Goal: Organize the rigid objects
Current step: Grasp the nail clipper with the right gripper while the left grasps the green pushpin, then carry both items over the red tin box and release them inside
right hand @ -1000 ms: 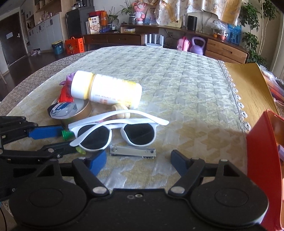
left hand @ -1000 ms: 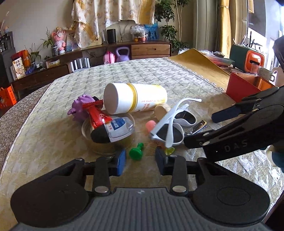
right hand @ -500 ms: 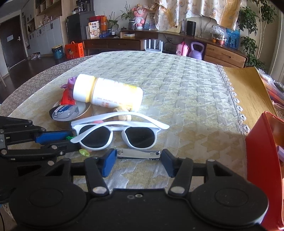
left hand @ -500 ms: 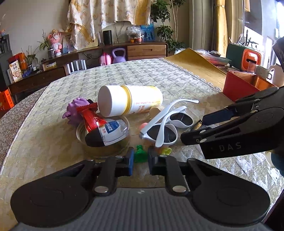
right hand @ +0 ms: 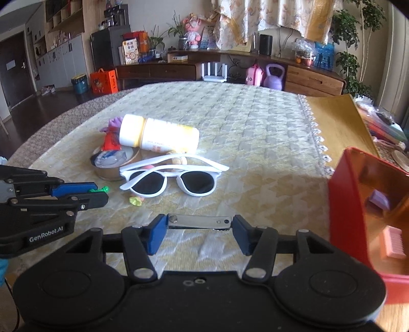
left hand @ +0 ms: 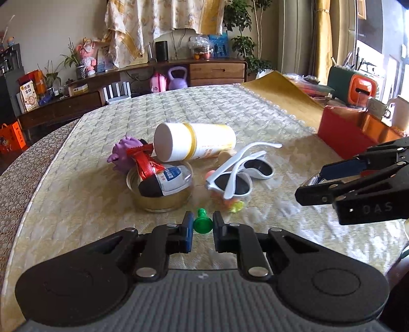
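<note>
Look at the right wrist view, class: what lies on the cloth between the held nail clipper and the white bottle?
In the right wrist view, the white sunglasses lie between the nail clipper and the white bottle, arms folded.

I'm working in a home living room: a wooden sideboard (left hand: pixel 217 71), houseplants (left hand: pixel 240 43), a purple kettlebell (right hand: pixel 274 76), draped curtains (left hand: pixel 163 18).

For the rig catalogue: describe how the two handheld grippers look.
Both are matte black, with round pivot housings, silver rivets and blue pads on the fingers. The left gripper reads "GenRobot.AI" in white; the right gripper shows embossed letters "DAS".
</note>
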Demonstrator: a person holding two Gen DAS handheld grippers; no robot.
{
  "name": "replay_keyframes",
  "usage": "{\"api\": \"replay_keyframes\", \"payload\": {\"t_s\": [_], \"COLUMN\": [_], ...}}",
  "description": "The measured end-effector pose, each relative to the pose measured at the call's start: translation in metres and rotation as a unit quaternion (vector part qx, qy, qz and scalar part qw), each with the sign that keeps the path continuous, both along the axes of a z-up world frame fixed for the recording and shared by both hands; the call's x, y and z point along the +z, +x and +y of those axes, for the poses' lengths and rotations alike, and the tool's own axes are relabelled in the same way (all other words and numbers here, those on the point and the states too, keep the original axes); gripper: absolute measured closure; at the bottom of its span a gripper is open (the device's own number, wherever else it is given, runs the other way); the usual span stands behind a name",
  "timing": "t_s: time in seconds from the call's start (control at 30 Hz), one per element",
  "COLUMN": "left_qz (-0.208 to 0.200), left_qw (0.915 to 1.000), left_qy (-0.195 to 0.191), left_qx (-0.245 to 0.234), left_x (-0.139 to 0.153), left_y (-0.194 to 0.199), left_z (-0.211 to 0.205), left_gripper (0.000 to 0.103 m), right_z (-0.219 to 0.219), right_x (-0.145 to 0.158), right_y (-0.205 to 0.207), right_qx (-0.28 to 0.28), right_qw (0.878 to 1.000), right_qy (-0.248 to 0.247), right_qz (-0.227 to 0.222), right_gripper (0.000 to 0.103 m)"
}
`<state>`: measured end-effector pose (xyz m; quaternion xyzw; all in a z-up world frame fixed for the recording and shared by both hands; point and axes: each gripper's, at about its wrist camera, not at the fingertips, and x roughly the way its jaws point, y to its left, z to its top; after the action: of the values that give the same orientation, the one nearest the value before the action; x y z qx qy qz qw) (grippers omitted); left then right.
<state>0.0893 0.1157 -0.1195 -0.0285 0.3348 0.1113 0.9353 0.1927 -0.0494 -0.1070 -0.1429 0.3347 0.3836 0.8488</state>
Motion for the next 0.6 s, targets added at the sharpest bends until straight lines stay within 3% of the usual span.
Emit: {"api": "replay_keyframes", "payload": {"t_s": [0.6], "left_qz": [-0.053], "left_qw": [0.9961], "left_qy": [0.011], "left_qx": [-0.070], "left_x": [0.076], "left_y": [-0.013], "left_z": [-0.070], "left_gripper": [0.088], "right_z": [-0.082], "right_x": [0.070], "right_y": [-0.035], "right_qx": [-0.036], "right_qw": [0.998], "right_qy": [0.048], "right_qz": [-0.031], "right_gripper": [0.047]}}
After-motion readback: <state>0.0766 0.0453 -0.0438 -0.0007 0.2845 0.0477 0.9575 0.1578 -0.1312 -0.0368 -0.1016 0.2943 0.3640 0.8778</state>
